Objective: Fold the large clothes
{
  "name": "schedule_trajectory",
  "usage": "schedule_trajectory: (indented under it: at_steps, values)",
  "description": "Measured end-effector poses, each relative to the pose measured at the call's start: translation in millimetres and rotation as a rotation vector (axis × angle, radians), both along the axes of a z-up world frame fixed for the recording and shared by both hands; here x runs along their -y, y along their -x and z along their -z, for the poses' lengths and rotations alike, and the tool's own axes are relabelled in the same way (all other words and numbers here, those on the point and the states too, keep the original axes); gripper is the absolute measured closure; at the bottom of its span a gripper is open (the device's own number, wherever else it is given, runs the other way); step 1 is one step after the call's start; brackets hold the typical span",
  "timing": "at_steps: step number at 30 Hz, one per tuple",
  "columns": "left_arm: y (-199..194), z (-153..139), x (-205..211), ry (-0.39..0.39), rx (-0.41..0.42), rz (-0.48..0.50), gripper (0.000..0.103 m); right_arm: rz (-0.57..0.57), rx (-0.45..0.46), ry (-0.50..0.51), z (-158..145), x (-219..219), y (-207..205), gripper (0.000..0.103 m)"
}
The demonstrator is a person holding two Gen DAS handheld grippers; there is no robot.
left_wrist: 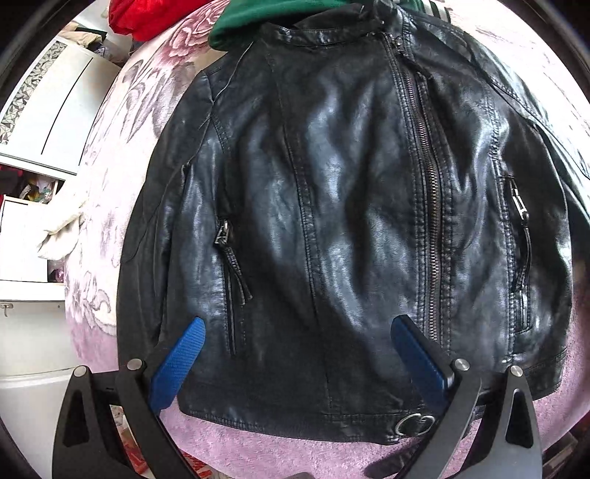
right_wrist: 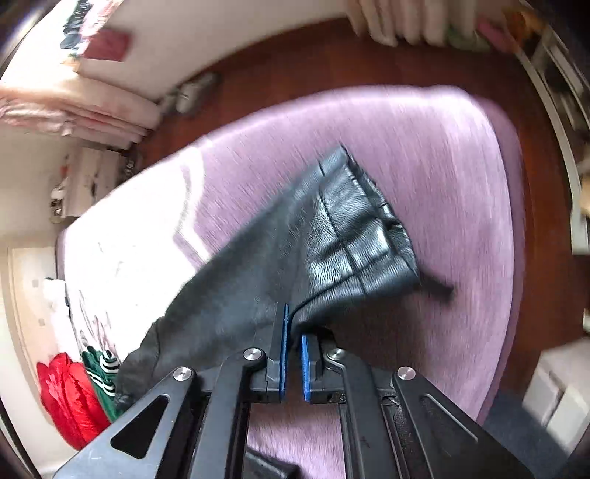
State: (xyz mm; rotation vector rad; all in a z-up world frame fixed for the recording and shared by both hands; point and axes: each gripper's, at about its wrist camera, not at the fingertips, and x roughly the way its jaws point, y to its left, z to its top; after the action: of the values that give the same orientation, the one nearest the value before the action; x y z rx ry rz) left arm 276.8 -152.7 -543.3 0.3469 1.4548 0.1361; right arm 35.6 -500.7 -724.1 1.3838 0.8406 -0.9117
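Note:
A black leather jacket lies front up and zipped on a pink flowered blanket on the bed. My left gripper is open and empty, hovering over the jacket's lower hem, its blue fingers spread wide. My right gripper is shut on the jacket's sleeve, which it holds lifted above the blanket, with the cuff end pointing away. The right wrist view is motion-blurred.
A green garment and a red one lie beyond the jacket's collar; both also show in the right wrist view, the red one at the lower left. White cabinets stand left of the bed. Dark wood floor surrounds the bed.

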Motion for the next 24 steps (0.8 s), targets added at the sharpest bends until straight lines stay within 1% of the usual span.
schedule_trajectory:
  at_steps: [1,2,3,4,5,7,8,9,10,11,13,14,15,16,17,18,19,20,22,24]
  values:
    - [-0.3,1.0,1.0,0.001,-0.004,0.0,0.0,-0.047,-0.017,-0.001,3.3,6.8,-10.8,0.097]
    - [-1.3,2.0,1.1,0.001,-0.006,-0.002,0.0,-0.101,-0.039,-0.022,11.7,9.3,-20.5,0.097]
    - [-0.4,3.0,0.8,0.002,-0.007,-0.005,0.0,-0.13,-0.053,-0.057,21.4,10.0,-24.8,0.094]
    - [-0.7,3.7,0.6,0.004,-0.007,-0.007,0.0,-0.139,-0.041,-0.098,30.7,9.4,-24.8,0.081]
    - [-0.8,4.8,0.7,0.004,-0.005,-0.008,0.0,-0.14,0.002,-0.138,38.5,9.4,-22.4,0.062]
    - [-0.7,8.1,0.7,0.002,-0.003,-0.006,0.0,-0.104,0.161,-0.211,54.9,3.4,-16.5,0.044]
    - [-1.1,9.0,-1.4,0.003,-0.002,-0.006,0.0,-0.08,0.198,-0.227,61.2,1.6,-13.8,0.044]
    - [-0.9,10.3,-2.6,0.001,-0.002,-0.006,0.0,-0.044,0.255,-0.255,70.7,0.7,-14.4,0.044]
    - [-1.2,11.9,-4.1,-0.002,-0.001,-0.007,0.0,-0.003,0.297,-0.27,78.5,1.5,-15.8,0.042]
    - [-0.9,12.9,-5.5,-0.002,0.002,-0.007,0.0,0.038,0.341,-0.268,82.5,3.1,-16.6,0.042]
    - [-1.7,14.8,-8.7,-0.006,0.006,-0.008,0.0,0.087,0.392,-0.243,82.8,5.8,-26.0,0.044]
    - [-1.6,14.8,-9.5,-0.005,0.011,-0.01,0.0,0.109,0.439,-0.217,77.8,5.9,-36.1,0.045]
    - [-2.8,15.5,-11.1,-0.007,0.017,-0.012,0.0,0.104,0.466,-0.196,73.8,8.1,-43.5,0.046]
    - [-4.1,16.3,-12.2,-0.009,0.02,-0.015,0.0,0.074,0.466,-0.166,69.0,10.4,-56.2,0.046]
    - [-5.2,16.9,-13.7,-0.005,0.023,-0.021,0.0,0.045,0.429,-0.14,68.6,11.6,-73.7,0.051]
    - [-7.1,17.3,-15.6,0.0,0.027,-0.028,0.0,0.051,0.411,-0.141,72.5,12.2,-83.1,0.059]
    - [-9.5,17.3,-18.8,0.004,0.035,-0.037,0.0,0.072,0.383,-0.151,76.5,12.6,-90.4,0.079]
    - [-11.8,16.9,-22.6,0.009,0.045,-0.046,0.0,0.095,0.354,-0.158,76.7,14.9,-97.5,0.088]
    - [-16.5,17.1,-32.2,0.019,0.063,-0.065,0.0,0.108,0.343,-0.145,64.0,13.9,-107.5,0.097]
    - [-20.0,19.5,-42.6,0.021,0.071,-0.083,0.0,0.081,0.315,-0.085,34.9,9.6,-122.7,0.097]
